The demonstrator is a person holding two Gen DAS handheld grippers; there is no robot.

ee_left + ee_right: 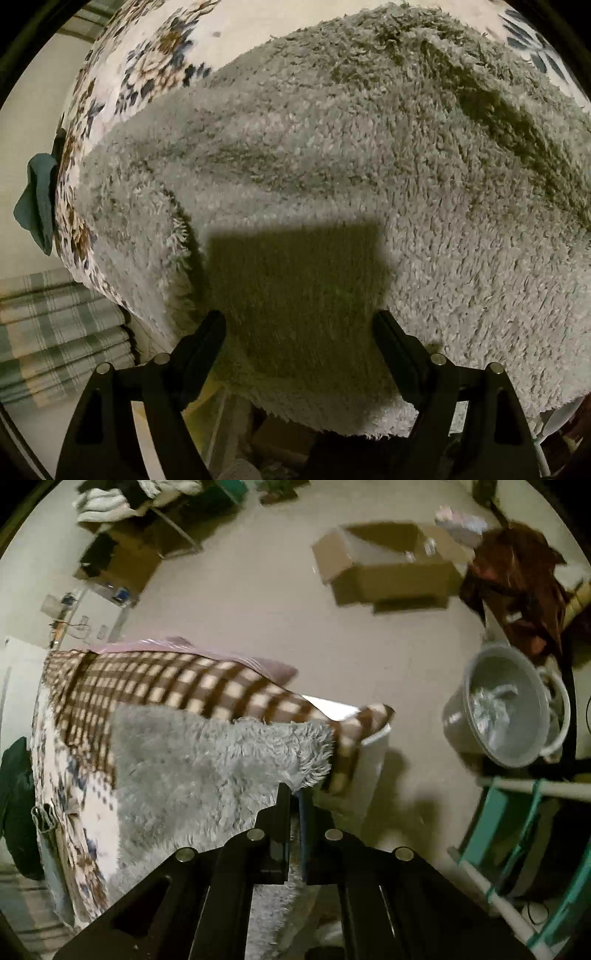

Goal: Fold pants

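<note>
The pants (332, 166) are grey and fluffy and lie spread over a floral bedspread (147, 66). They fill most of the left wrist view. My left gripper (299, 317) hovers open just above them near their lower edge, with its shadow on the pile and nothing between its fingers. In the right wrist view the pants (192, 760) lie on the bed's corner. My right gripper (294, 790) is shut, with its fingertips pinching the fluffy edge of the pants.
A brown checked blanket (166, 686) lies beyond the pants on the bed. On the floor are an open cardboard box (388, 565), a grey bucket (506, 709) and a teal rack (517, 830). A green cloth (37, 199) hangs at the bed's left edge.
</note>
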